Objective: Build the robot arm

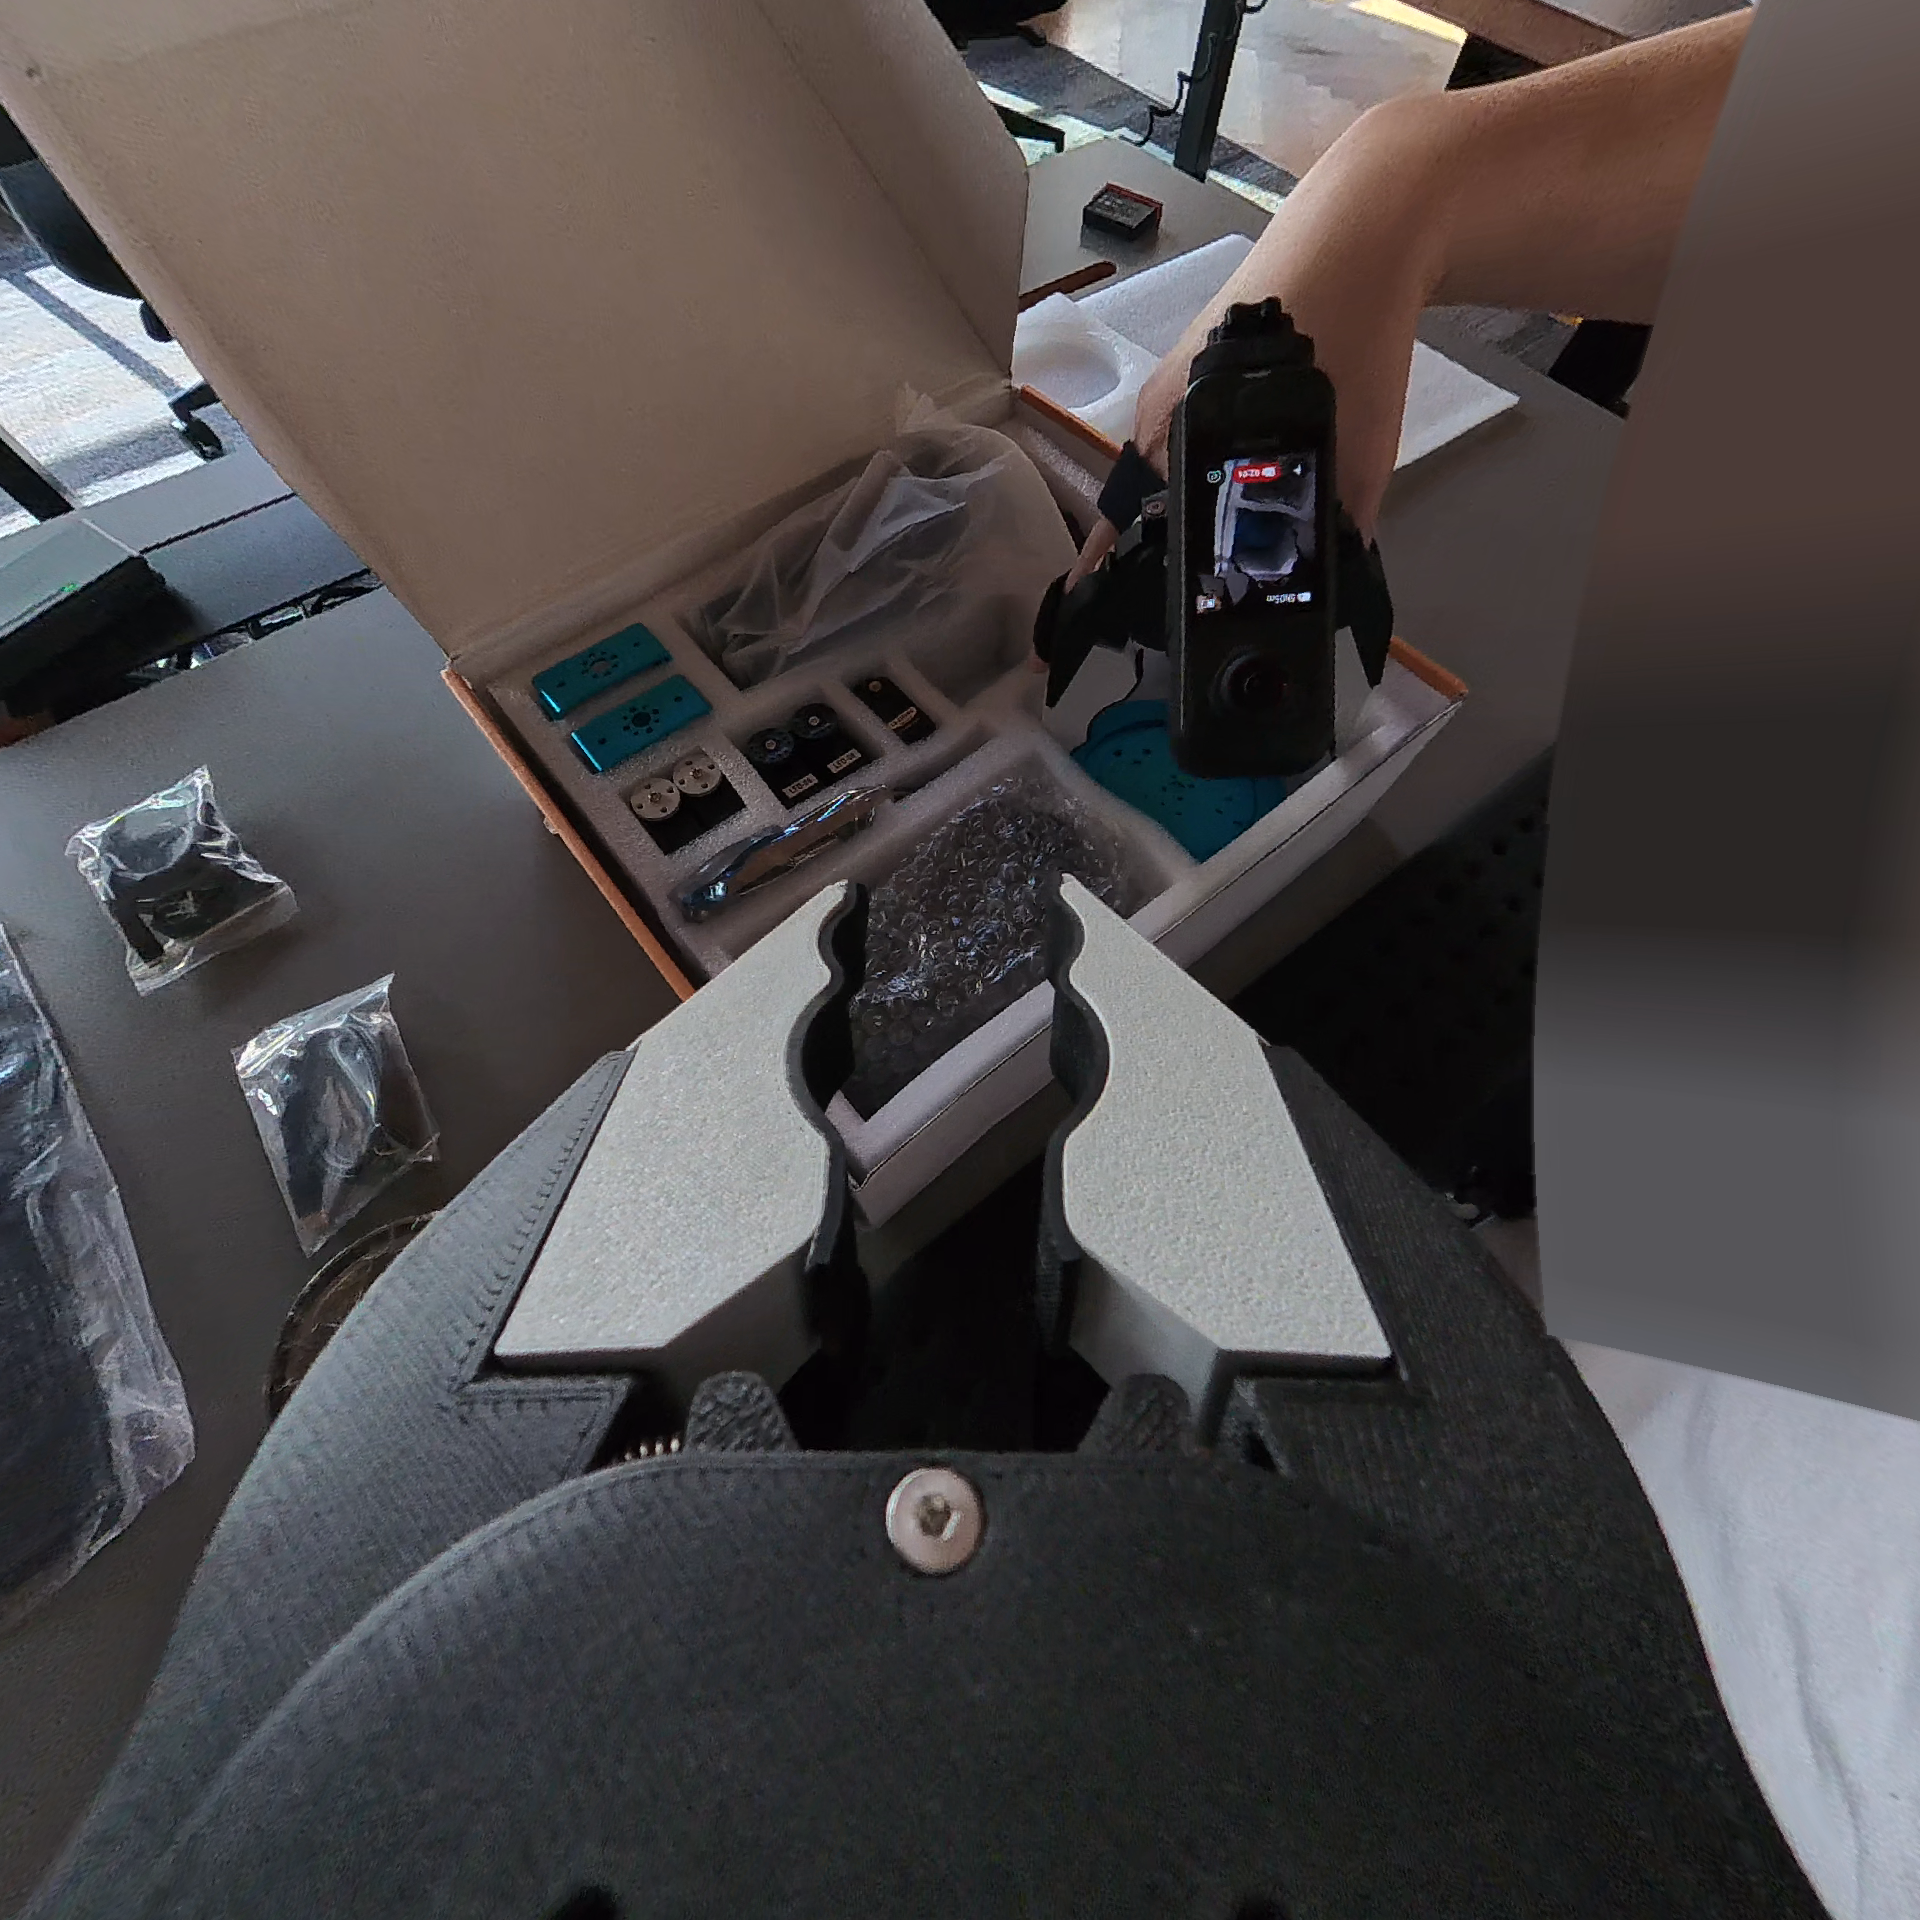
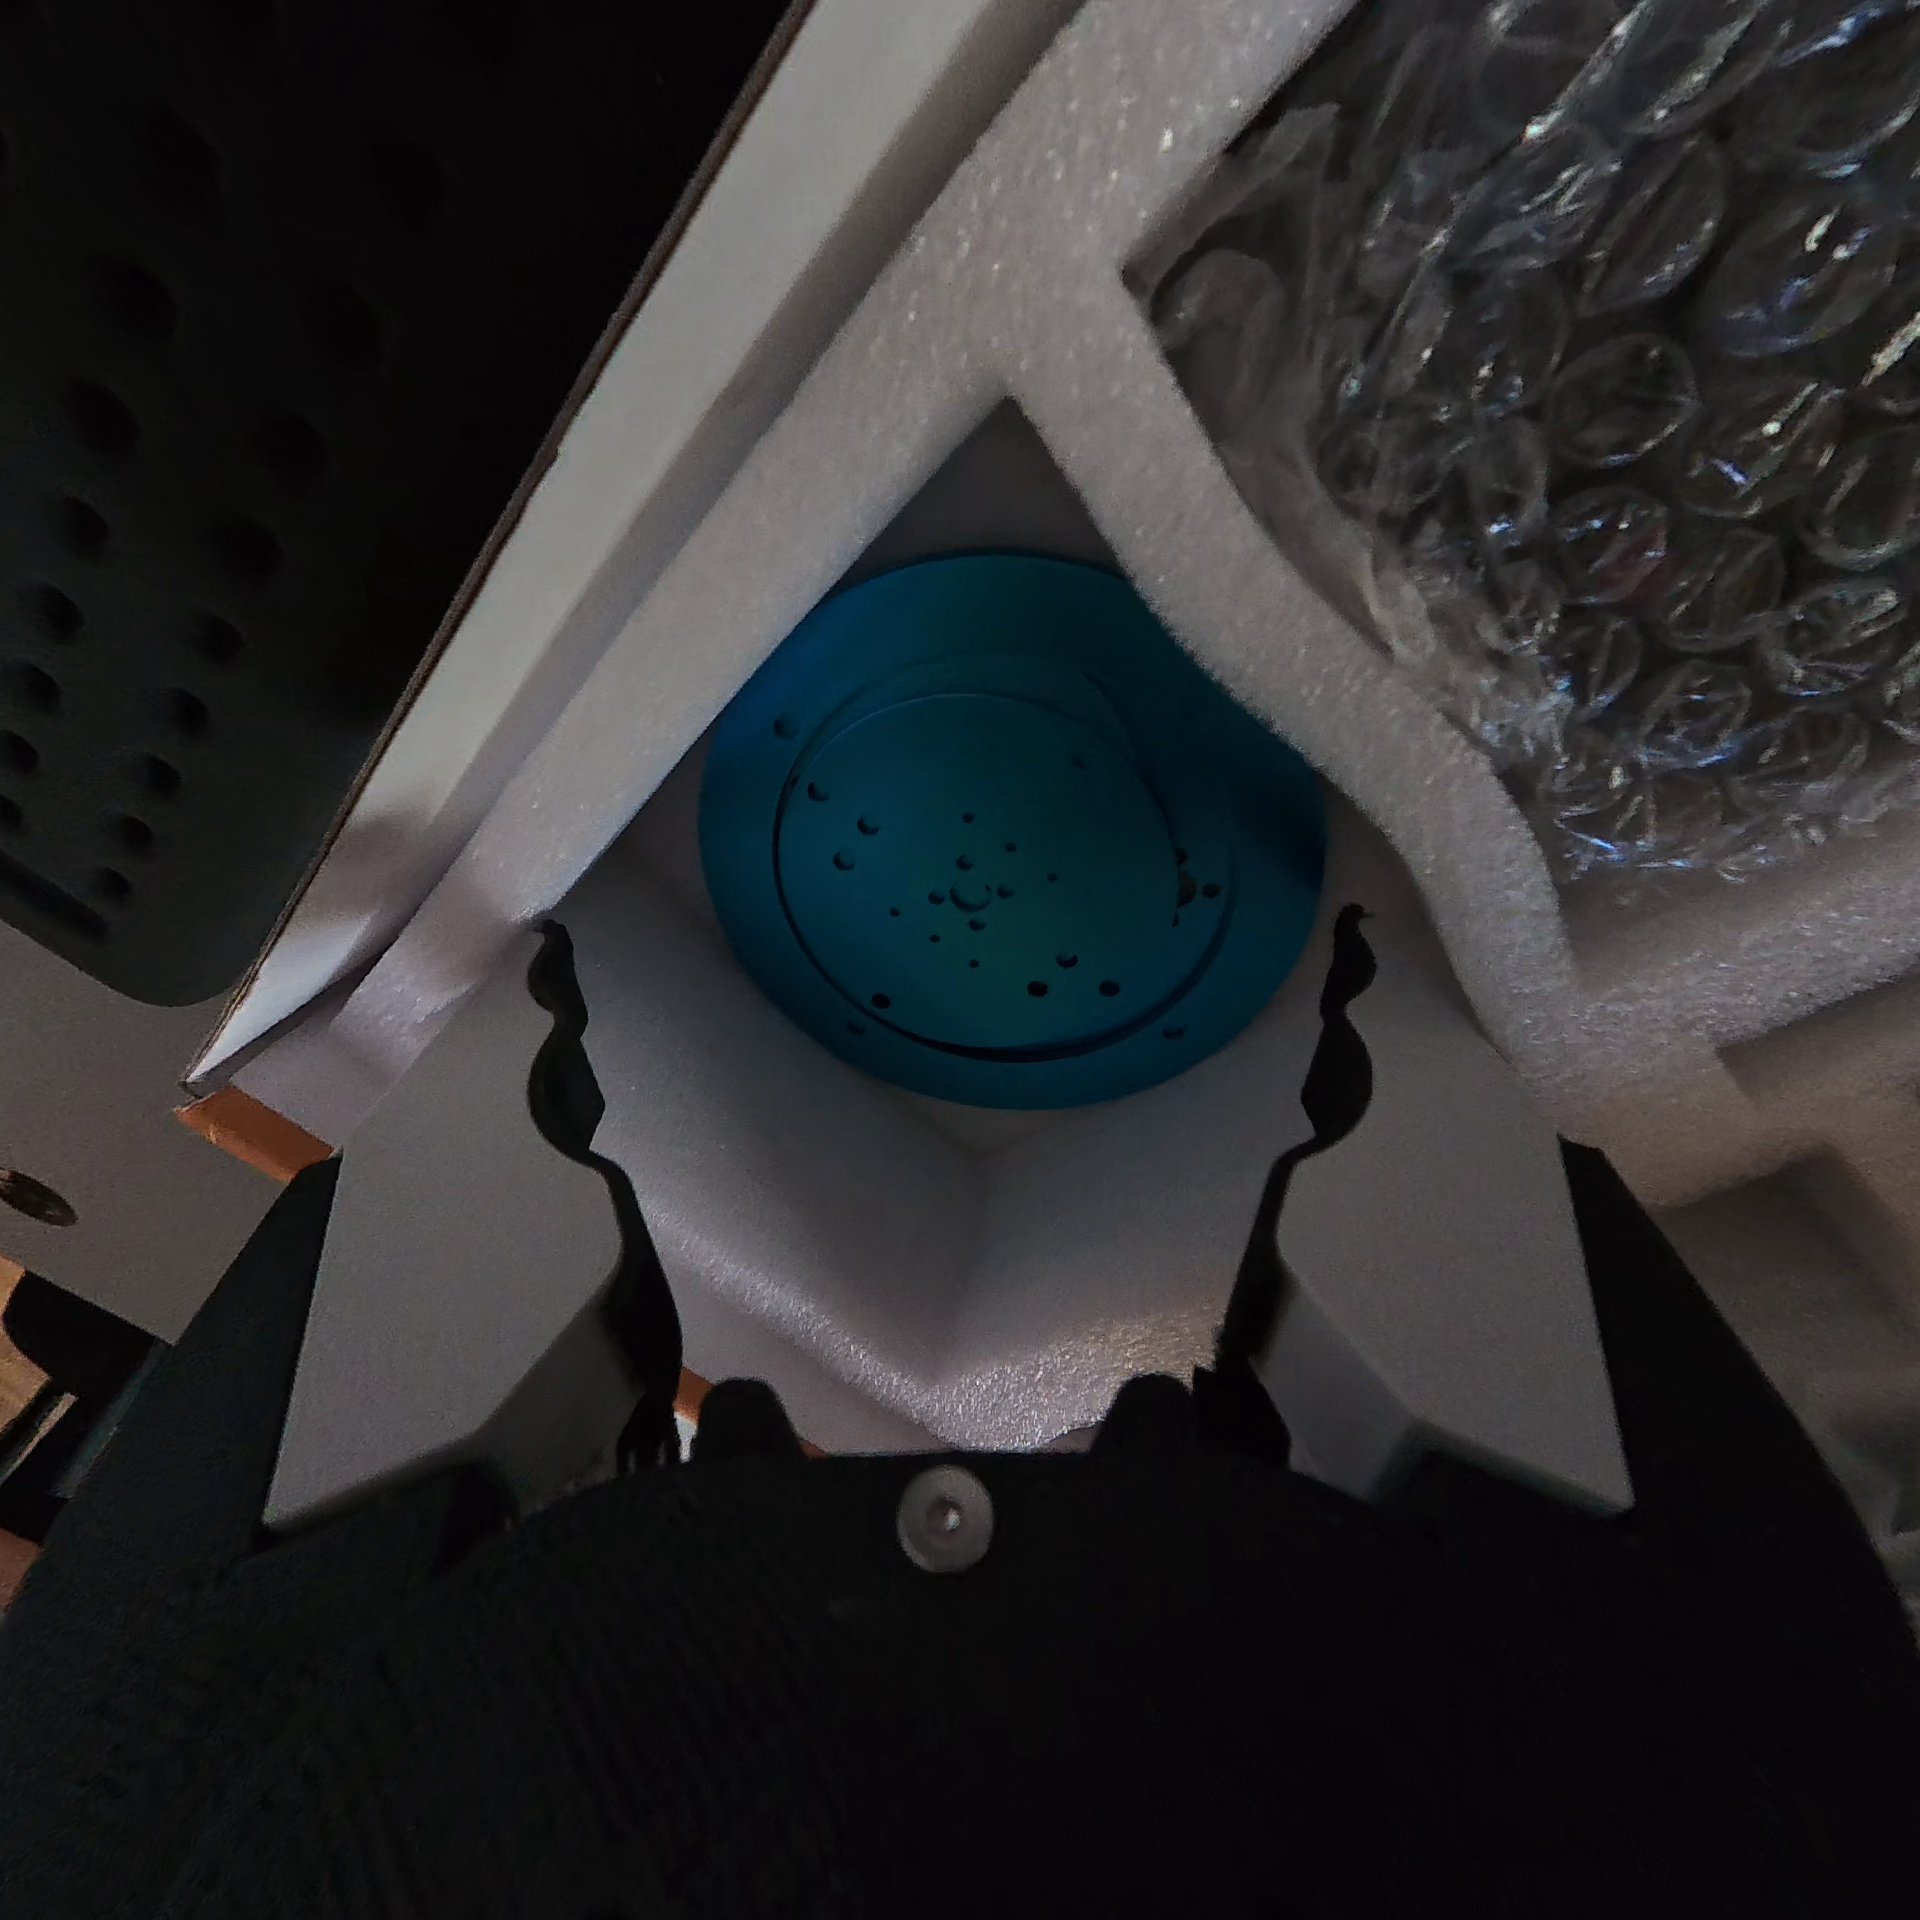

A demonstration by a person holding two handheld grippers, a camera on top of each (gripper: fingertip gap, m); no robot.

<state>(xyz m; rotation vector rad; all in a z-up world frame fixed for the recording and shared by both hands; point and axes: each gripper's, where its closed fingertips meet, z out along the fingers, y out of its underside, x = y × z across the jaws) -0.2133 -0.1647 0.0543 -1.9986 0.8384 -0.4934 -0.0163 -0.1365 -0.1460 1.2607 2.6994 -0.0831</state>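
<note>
An open cardboard box (image 1: pixel 566 821) with a white foam insert (image 1: pixel 1382 727) sits on a dark table (image 1: pixel 395 790). My left gripper (image 1: pixel 956 925) is open and empty, hovering over the box's near corner above a bubble-wrap packet (image 1: pixel 977 894). My right gripper (image 1: pixel 1221 665), held by a hand and carrying a black camera, reaches down into the box's right compartment. In the right wrist view this gripper (image 2: pixel 951 925) is wide open just above a round blue metal disc (image 2: pixel 1013 831) with several holes, lying in the foam recess. The disc also shows in the left wrist view (image 1: pixel 1143 779).
The insert holds two blue plates (image 1: pixel 603 670), black round parts (image 1: pixel 790 748), silver hubs (image 1: pixel 681 800) and a crumpled plastic bag (image 1: pixel 862 561). The raised lid (image 1: pixel 520 312) stands behind. Bagged parts (image 1: pixel 182 883) (image 1: pixel 332 1101) lie left on the table. The bubble wrap (image 2: pixel 1610 520) borders the disc's recess. About 25 cm separates my left fingertips from my right. The bubble-wrap packet (image 1: pixel 977 894) is about 12 cm from my right fingertips.
</note>
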